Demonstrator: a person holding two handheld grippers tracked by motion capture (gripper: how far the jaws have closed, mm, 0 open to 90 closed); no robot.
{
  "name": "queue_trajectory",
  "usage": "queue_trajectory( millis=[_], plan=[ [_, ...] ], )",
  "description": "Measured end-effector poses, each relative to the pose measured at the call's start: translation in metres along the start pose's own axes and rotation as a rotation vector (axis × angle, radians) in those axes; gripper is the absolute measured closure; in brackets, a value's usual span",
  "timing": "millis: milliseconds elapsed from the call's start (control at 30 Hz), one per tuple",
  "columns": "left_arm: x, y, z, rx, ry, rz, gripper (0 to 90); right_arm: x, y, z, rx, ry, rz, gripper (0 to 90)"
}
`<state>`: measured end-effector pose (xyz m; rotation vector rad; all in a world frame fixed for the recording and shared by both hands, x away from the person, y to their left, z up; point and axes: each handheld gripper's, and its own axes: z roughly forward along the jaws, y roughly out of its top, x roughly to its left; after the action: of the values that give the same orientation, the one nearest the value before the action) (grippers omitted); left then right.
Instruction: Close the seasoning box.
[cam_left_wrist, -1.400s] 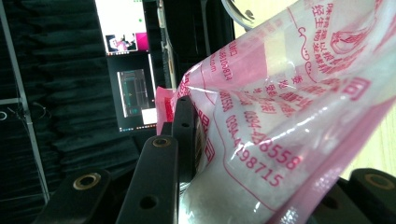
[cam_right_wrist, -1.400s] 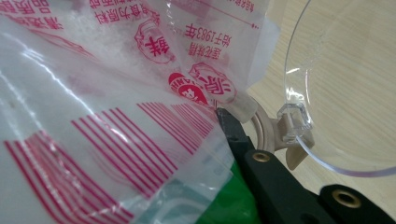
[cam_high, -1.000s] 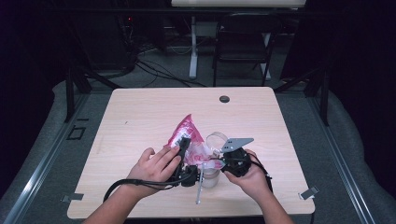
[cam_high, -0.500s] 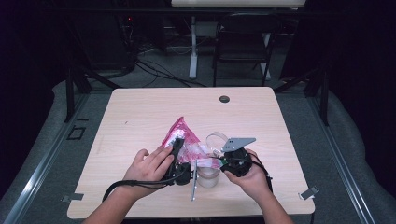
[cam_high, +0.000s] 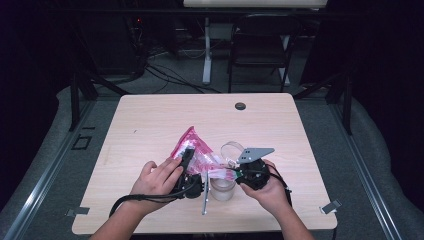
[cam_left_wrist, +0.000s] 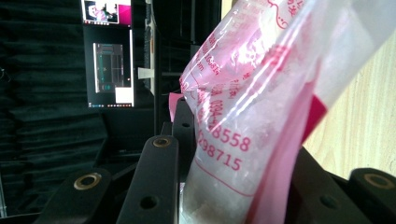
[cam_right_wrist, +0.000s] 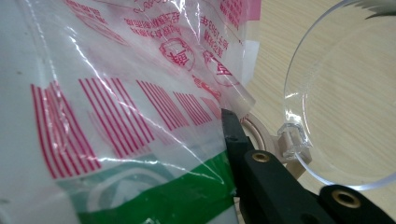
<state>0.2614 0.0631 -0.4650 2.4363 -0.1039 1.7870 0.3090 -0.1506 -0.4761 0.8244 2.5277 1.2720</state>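
A pink and clear plastic bag with white contents is held up between both grippers, above a clear jar near the table's front edge. My left gripper points away from me and is shut on the bag, which bulges between its black jaws. My right gripper comes in from the right and is shut on the bag's printed corner. One of its fingers shows, the other is hidden behind the plastic. The jar's clear hinged lid stands open beside that finger.
The light wooden table has a small black round fitting near its far edge. A black chair and cables stand on the floor beyond the table. A lit monitor shows in the dark background.
The bag's raised tip has shifted a little to the left with my left hand. The right hand has stayed in place.
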Motion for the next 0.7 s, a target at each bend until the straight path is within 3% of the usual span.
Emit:
queue_trajectory(
  millis=[133,567,700],
  plan=[
    [-0.003,-0.002,0.001,-0.001,-0.005,-0.005,73.9,0.000,0.000,0.000,-0.003,-0.004,-0.001,90.0],
    [-0.009,-0.006,0.003,0.003,-0.008,-0.080,73.9,0.001,0.001,0.000,-0.013,-0.007,-0.004,90.0],
    [-0.011,-0.009,0.004,0.001,-0.007,-0.130,73.9,0.002,0.001,0.001,-0.012,-0.005,-0.006,90.0]
  ],
)
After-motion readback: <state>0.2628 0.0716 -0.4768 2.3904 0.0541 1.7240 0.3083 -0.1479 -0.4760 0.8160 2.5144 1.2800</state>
